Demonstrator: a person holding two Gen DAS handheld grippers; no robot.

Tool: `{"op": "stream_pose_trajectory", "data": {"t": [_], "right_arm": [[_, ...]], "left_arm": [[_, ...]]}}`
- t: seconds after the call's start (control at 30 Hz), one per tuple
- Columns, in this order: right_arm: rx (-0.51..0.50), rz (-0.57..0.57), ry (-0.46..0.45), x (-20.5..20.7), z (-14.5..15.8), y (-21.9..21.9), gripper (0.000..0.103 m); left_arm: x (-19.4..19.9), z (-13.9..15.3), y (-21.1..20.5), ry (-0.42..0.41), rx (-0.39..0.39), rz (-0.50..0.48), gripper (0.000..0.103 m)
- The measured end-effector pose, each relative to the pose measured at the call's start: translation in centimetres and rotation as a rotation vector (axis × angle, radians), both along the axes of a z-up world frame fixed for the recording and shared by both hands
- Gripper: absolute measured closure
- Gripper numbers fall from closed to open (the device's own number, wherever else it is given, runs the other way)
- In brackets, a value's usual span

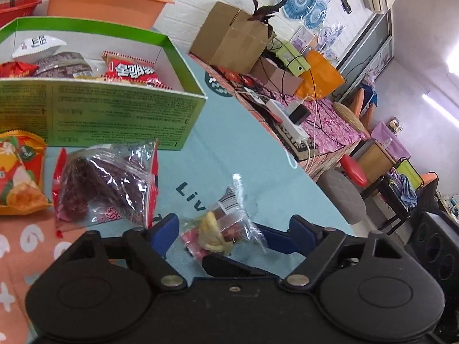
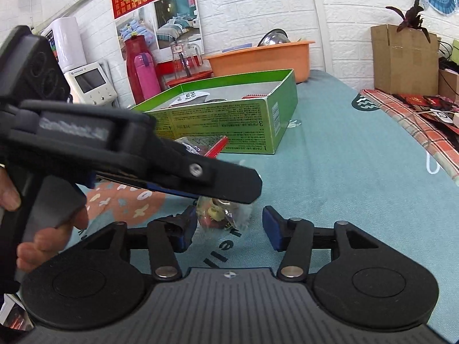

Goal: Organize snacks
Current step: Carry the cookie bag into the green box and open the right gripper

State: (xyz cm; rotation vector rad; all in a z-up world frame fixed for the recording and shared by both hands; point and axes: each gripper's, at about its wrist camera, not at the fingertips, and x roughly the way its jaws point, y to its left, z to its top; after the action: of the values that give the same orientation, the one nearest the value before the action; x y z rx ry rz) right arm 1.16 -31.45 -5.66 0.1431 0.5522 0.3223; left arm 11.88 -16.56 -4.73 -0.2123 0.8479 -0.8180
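- The small clear snack packet [image 1: 222, 230] lies on the teal counter [image 1: 200, 160], right between the blue jaws of the left gripper [image 1: 226, 233], whose jaws stand apart and do not press it
- The right gripper [image 2: 229, 228] also has its jaws apart; the packet [image 2: 222, 215] sits just ahead of them, toward their left pad, partly hidden under the left gripper's arm
- The packet's long axis seems to run along the left jaws' reach, not across the gap; the left hand looks nearer to closing on it
- Left of the left jaws lies a bag of dark red snacks [image 1: 103, 183]
- Beyond, ahead and left, stands the open green box [image 1: 120, 114] with packets already inside
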Motion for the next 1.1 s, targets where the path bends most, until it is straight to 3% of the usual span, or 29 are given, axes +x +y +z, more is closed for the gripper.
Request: {"op": "stream_pose_trajectory", "data": {"t": [0.03, 0.07, 0.13, 0.17, 0.27, 0.43, 0.63, 0.87, 1.1], "right_arm": [[0.0, -0.001, -0.003, 0.0, 0.0, 0.1, 0.017], [-0.001, -0.002, -0.007, 0.0, -0.1, 0.1, 0.017], [-0.008, -0.013, -0.014, 0.2, -0.2, 0.4, 0.023], [-0.012, -0.008, -0.012, 0.3, -0.2, 0.5, 0.033], [-0.032, -0.003, -0.026, 0.5, 0.6, 0.9, 0.036], [-0.052, 0.032, -0.132, 0.9, 3.4, 1.4, 0.037], [-0.073, 0.061, -0.241, 3.4, 6.1, 2.4, 0.037], [-0.035, 0.082, -0.268, 7.8, 6.9, 2.4, 0.037], [-0.04, 0.077, -0.248, 11.3, 6.1, 2.6, 0.037]], "left_arm": [[0.2, -0.3, -0.1, 0.005, 0.003, 0.001, 0.002], [0.3, -0.4, -0.1, -0.001, 0.009, 0.004, 0.025], [0.4, -0.5, -0.1, -0.005, 0.013, 0.003, 0.028], [0.4, -0.4, -0.1, 0.001, 0.011, 0.008, 0.028], [-0.2, 0.8, 0.4, -0.039, -0.004, 0.025, 0.03], [-0.3, 4.4, 1.9, -0.128, -0.062, 0.065, 0.03], [1.8, 7.4, 2.8, -0.2, -0.078, 0.103, 0.03], [6.3, 8.3, 3.4, -0.188, -0.107, 0.142, 0.029], [10.2, 7.1, 3.5, -0.146, -0.11, 0.147, 0.028]]}}
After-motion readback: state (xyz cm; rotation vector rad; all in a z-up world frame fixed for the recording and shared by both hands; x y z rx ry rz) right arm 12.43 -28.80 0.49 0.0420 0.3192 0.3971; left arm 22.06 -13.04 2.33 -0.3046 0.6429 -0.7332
